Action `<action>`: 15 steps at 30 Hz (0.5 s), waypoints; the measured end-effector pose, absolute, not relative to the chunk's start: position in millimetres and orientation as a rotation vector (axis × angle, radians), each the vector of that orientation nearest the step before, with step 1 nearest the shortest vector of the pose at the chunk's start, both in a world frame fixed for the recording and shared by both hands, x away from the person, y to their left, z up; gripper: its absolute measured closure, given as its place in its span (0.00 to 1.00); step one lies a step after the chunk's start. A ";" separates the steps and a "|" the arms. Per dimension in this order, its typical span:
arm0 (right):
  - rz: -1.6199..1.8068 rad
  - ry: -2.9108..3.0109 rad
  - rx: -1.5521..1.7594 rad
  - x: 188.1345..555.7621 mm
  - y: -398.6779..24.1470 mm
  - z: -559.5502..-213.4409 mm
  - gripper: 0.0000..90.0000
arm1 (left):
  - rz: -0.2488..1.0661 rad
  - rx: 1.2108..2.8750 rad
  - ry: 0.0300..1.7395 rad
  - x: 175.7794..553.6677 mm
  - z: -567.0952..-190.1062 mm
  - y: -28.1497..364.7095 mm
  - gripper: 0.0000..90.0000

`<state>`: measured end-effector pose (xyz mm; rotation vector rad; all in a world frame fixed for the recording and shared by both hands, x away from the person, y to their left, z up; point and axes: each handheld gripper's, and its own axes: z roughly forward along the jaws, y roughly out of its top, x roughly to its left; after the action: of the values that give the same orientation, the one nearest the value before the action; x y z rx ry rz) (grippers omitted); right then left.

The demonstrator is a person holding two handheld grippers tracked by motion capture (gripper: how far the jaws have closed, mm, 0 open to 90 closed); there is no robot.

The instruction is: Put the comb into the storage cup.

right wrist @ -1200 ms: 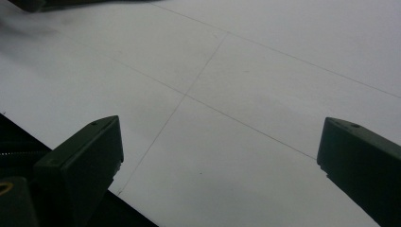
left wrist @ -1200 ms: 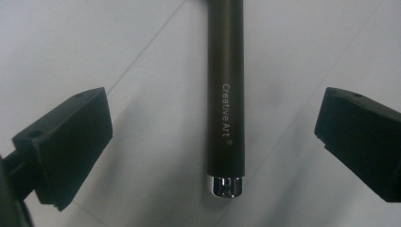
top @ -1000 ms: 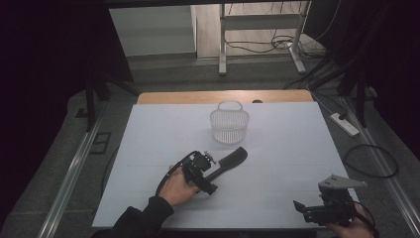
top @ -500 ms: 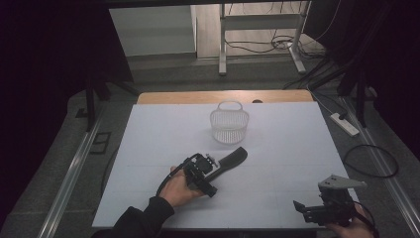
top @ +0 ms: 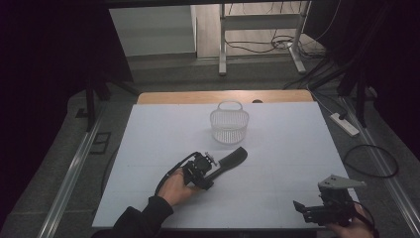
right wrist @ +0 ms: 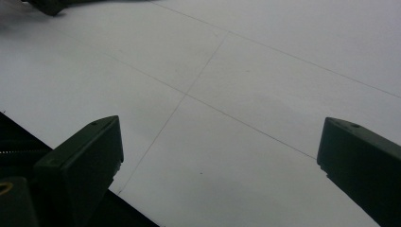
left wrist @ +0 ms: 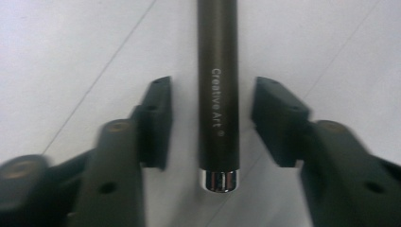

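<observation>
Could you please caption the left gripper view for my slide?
Left tongs closing around a dark handle, pads not yet touching, on the white table.

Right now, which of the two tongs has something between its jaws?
The left tongs: their jaws, just closing, flank the dark cylindrical handle without touching it. The right tongs gape over bare white table.

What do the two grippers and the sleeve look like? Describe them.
Left gripper: black body, black cable looping behind, blocky black jaws. Right gripper: black, with a grey three-cornered plate on top and squared black jaws. A dark sleeve covers the left forearm.
</observation>
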<state>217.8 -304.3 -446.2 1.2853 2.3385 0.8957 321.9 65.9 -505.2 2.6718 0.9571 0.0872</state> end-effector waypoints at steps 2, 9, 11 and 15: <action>0.895 2.339 1.285 217.9 -304.3 -446.2 0.02 | 0.086 2.671 0.933 321.3 -505.2 66.6 0.76; 0.894 2.339 1.280 217.7 -304.2 -446.2 0.02 | 0.053 2.656 0.930 323.6 -505.6 69.8 0.81; 0.895 2.339 1.280 217.7 -304.2 -446.2 0.02 | 0.045 2.651 0.926 324.4 -505.6 70.9 0.81; 0.895 2.341 1.282 217.9 -304.3 -446.2 0.02 | 0.048 2.640 0.917 324.4 -505.2 72.2 0.81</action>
<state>217.9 -304.3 -446.2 1.2823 2.3408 0.8949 324.4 72.2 -505.2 2.6396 0.9168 0.0475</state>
